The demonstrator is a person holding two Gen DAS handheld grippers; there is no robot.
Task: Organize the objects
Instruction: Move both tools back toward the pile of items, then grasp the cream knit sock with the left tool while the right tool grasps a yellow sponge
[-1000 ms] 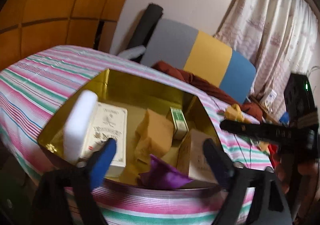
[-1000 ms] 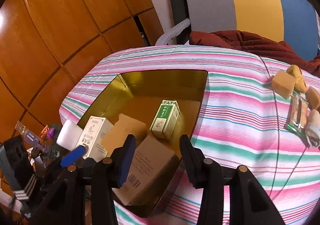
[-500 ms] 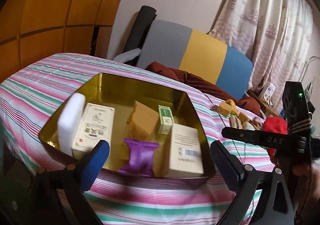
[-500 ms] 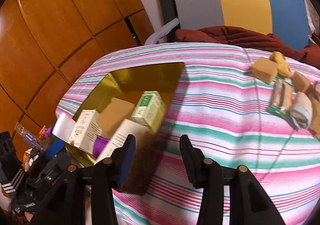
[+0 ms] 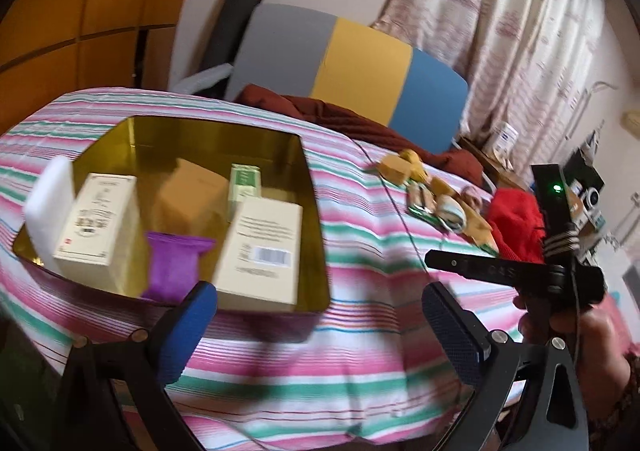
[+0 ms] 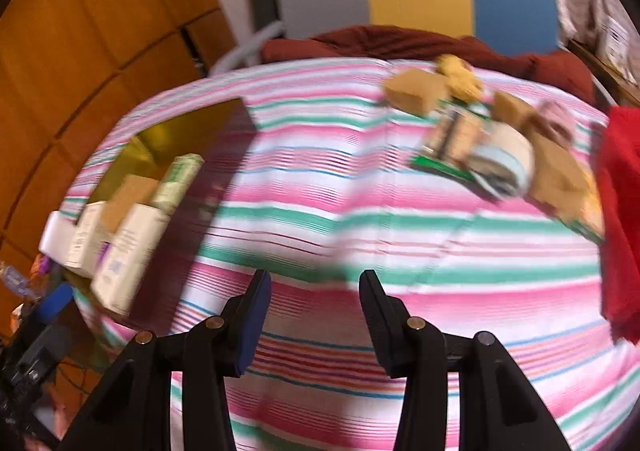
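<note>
Both claws are empty: left gripper spread wide, right gripper partly open. The tan sponge block, upper right, looks light and squashy (grip its flat sides).

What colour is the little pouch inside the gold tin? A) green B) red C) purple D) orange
C: the pouch standing at the near edge of the gold tin, between two cream boxes, is purple.
</note>
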